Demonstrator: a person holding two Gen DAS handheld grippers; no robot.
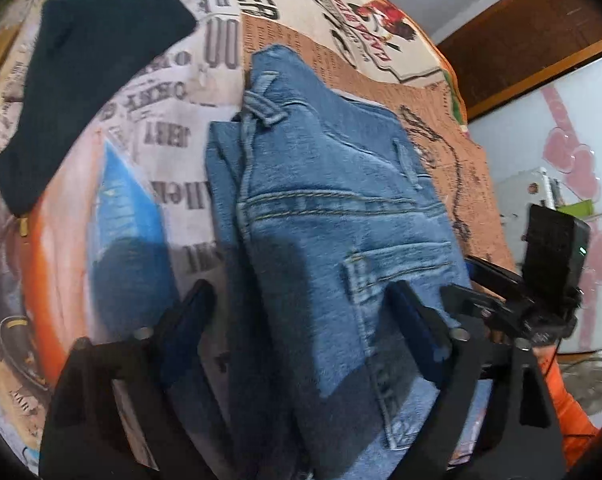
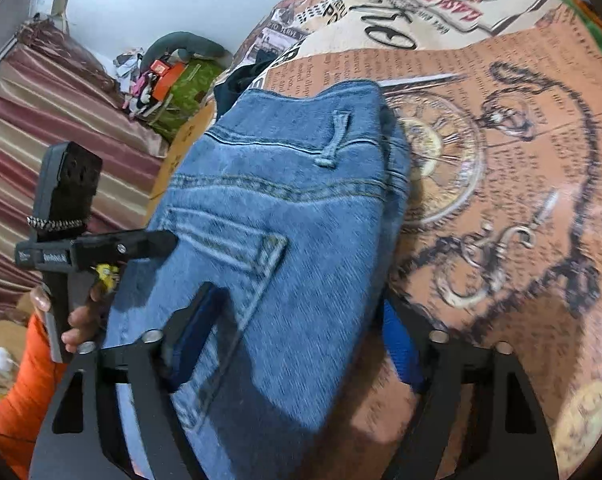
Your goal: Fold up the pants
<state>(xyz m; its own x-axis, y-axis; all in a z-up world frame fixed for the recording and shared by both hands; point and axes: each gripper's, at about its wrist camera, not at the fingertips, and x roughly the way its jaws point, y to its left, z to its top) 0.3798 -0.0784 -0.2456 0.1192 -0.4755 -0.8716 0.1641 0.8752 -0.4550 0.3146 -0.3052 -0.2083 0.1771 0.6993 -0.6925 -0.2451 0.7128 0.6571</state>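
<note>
the jeans [image 1: 333,216] lie on a bedspread [image 1: 173,128] printed with newspaper text and a pocket-watch picture. they are already folded into a compact stack, back pocket and waistband uppermost, with a lower layer of denim showing along the left edge in the left wrist view. a black garment [image 1: 89,80] lies well apart on the far left of the bedspread.

left claw [image 1: 301,320]: fingers spread wide, one on each side of the near end of the stack; nothing is pinched between them. right claw [image 2: 297,328]: also spread wide, its left finger [image 2: 197,328] over the denim beside the pocket, its right finger at the stack's right edge over the bedspread. whether either claw touches the cloth cannot be told; both views are blurred.

judged step: the fold looks nearly complete, and what remains is either a last fold or squaring the stack.

procedure for a clean finish:
- take the near edge with both claws at matching depth, catching every layer, not the top one alone.
- keep the two claws level so the edge does not skew.
- carry the edge toward the waistband in one arc and lay it down before letting go.
- align the side edges; the protruding lower layer on the left needs tucking in.
- press flat along the crease.

risk: thick denim may spring open.
</note>
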